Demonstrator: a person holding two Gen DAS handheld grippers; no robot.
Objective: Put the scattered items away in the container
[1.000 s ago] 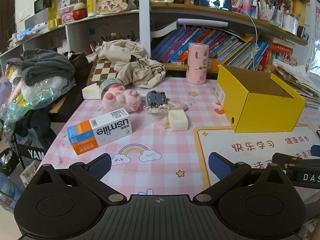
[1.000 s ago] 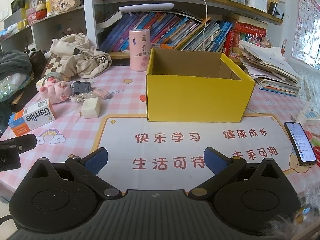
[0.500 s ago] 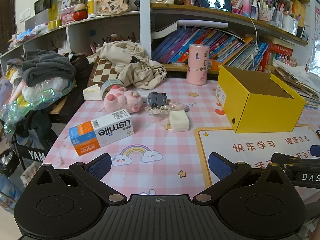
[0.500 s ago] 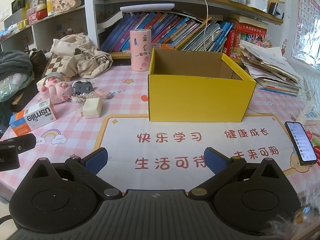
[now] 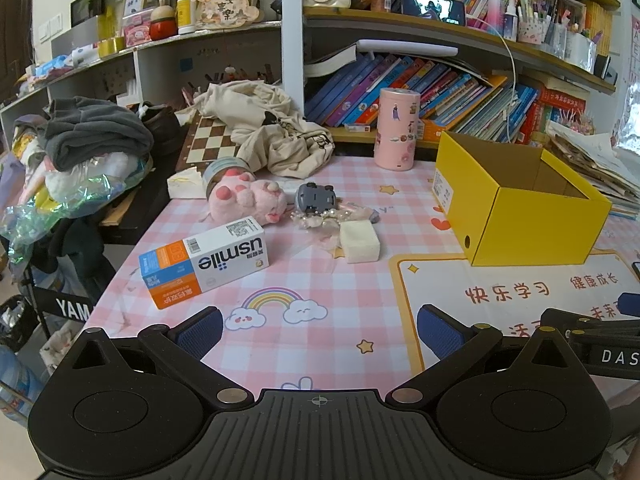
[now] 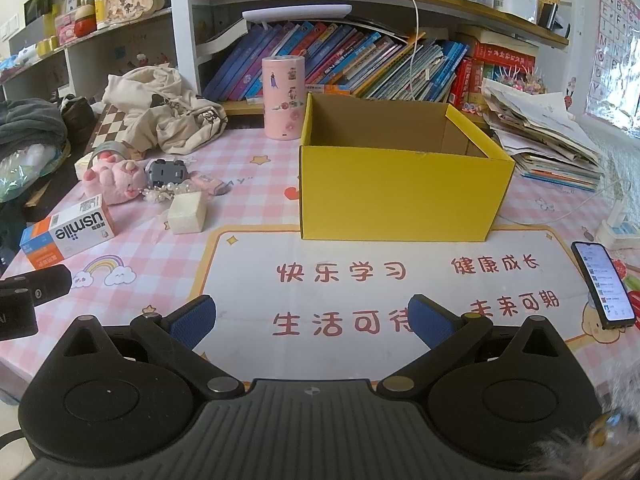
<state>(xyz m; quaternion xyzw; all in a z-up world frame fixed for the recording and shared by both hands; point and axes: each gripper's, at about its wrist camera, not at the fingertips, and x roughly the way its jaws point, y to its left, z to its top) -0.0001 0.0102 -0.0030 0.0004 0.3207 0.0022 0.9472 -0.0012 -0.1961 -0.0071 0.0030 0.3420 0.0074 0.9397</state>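
Nothing is packed yet: our left tool (image 5: 319, 330) and right tool (image 6: 311, 317) gape empty, the yellow cardboard box (image 6: 404, 196) looks empty, and the white-and-orange toothpaste carton (image 5: 204, 261), pink plush pig (image 5: 248, 200) and cream sponge block (image 5: 359, 241) wait at ten o'clock.

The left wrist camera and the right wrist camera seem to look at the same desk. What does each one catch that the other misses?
Only the left wrist view shows the black chair beside the table and crinkled plastic under the grey clothes.

Only the right wrist view shows the lit phone and the alphabet poster.

Both show the yellow box, nothing visible inside it, the usmile carton, pink plush pig, grey toy car, cream block and pink canister. Each view's own gripper is open: left gripper, right gripper.
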